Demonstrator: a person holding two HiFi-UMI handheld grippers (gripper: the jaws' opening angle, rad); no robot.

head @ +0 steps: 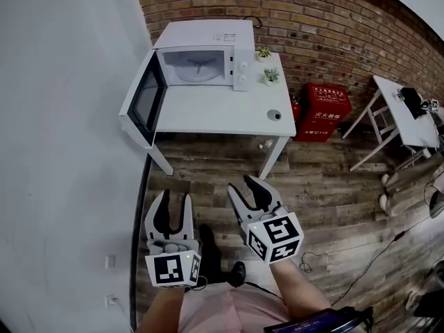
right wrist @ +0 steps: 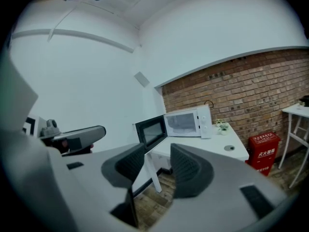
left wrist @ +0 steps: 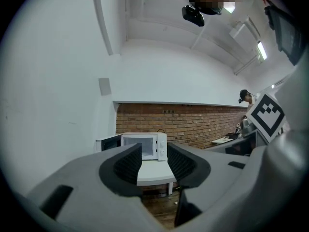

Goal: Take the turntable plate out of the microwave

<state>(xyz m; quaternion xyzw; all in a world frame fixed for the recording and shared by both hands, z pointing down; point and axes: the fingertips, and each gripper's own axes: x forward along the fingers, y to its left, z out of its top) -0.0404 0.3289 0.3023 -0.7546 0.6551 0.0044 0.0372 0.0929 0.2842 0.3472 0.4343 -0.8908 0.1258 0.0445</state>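
Head view, looking steeply down on a brick-walled room. The microwave point(head: 201, 60) stands on a white surface point(head: 222, 113) against the brick wall point(head: 333, 26). Its door point(head: 146, 97) is swung fully open to the microwave's left side. The turntable plate point(head: 195, 73) lies flat on the floor of the microwave's cavity, visible only as a pale disc with a three-armed hub at its middle. Just right of the microwave stand two small potted plants point(head: 271, 76). Further right and forward of the microwave, a dark round fitting point(head: 275, 115) sits near the surface's front edge. A red box point(head: 322, 112) rests on the wooden floor point(head: 208, 161) to the right of the microwave, beyond the end of the surface.

Both tools are held well in front of the microwave, over the floor and apart from the surface. The left hand-held gripper point(head: 174, 200) lies roughly in line with the open door, and the right hand-held gripper point(head: 244, 183) roughly in line with the microwave's control side. Each is released, with its jaws spread wide and empty.

Left gripper view: the microwave appears far off in the gap between the jaws, and the plate is too small to make out. Right gripper view: the open door and a leg of the surface show between the jaws, with the microwave's body above the right jaw.
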